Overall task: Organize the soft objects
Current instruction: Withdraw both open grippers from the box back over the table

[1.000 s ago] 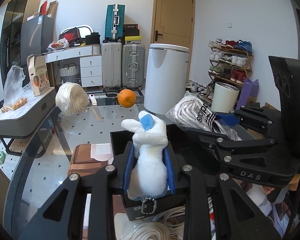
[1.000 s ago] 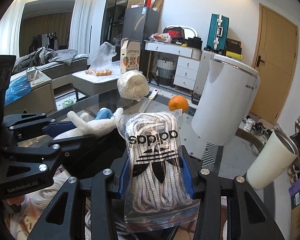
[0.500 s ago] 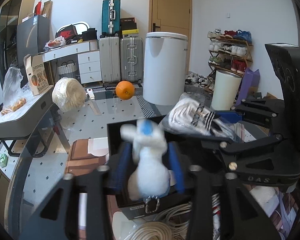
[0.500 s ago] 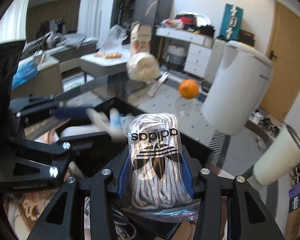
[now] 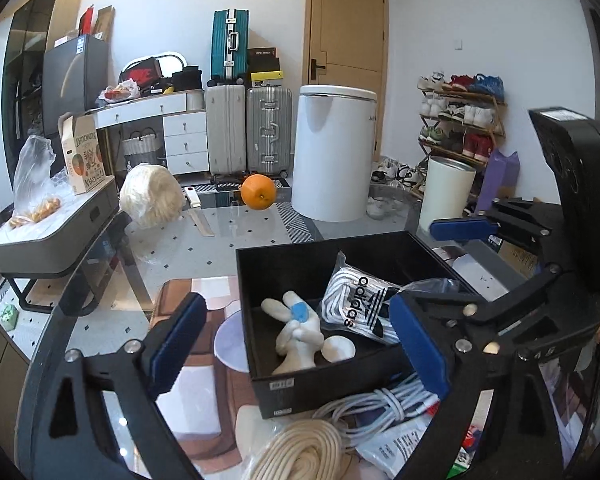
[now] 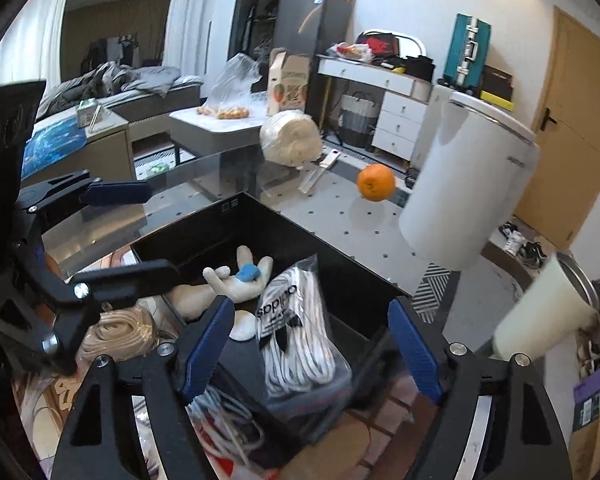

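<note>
The white plush toy (image 5: pixel 298 334) lies inside the black box (image 5: pixel 300 258), with the bagged white laces (image 5: pixel 358 312) just beside it in the same box. Above the box, the left tongs (image 5: pixel 296 344) and right tongs (image 6: pixel 308 354) are both spreading, gripping nothing. The box sits on the glass worktop (image 5: pixel 236 240).

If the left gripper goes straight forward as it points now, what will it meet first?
Probably the white plush toy lying in the black box. The left gripper, its jaws opening, points down into that box; depth is uncertain.
</note>
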A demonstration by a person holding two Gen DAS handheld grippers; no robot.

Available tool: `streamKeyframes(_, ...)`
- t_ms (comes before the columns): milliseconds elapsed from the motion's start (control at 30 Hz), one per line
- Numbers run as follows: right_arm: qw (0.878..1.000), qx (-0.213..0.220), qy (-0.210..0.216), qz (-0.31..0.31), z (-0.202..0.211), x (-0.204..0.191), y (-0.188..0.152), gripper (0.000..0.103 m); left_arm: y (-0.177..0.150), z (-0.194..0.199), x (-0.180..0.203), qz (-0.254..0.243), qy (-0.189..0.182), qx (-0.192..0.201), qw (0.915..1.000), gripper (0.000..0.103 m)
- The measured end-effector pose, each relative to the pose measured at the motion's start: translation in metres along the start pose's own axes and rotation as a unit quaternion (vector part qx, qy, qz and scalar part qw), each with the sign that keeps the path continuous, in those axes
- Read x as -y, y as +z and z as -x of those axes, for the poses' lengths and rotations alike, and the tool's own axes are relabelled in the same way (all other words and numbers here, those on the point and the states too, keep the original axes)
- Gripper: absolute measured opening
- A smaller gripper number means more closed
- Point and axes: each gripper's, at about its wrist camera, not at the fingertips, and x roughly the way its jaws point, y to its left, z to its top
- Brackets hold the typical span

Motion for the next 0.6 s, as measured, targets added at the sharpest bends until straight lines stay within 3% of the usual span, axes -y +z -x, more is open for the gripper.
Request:
streamKeyframes(67, 1.000, 0.007, -0.007, -0.014, 0.011, 0.001, -0.004, 0.088, -0.002, 0.005, -0.001, 0.003, 0.009, 0.000, 1.0000, 0.103)
streamKeyframes(200, 0.998, 0.023, -0.017, -0.060, 0.031, 0.001, -0.014, 0.102, -0.008, 0.021, -0.002, 0.006, 0.011, 0.014, 0.9998, 0.103)
streamKeyframes(600, 0.987, 0.024, -0.006, -0.161, 0.073, -0.013, -0.041, 0.102, -0.026, 0.054, 0.002, -0.009, 0.014, 0.019, 0.9997, 0.103)
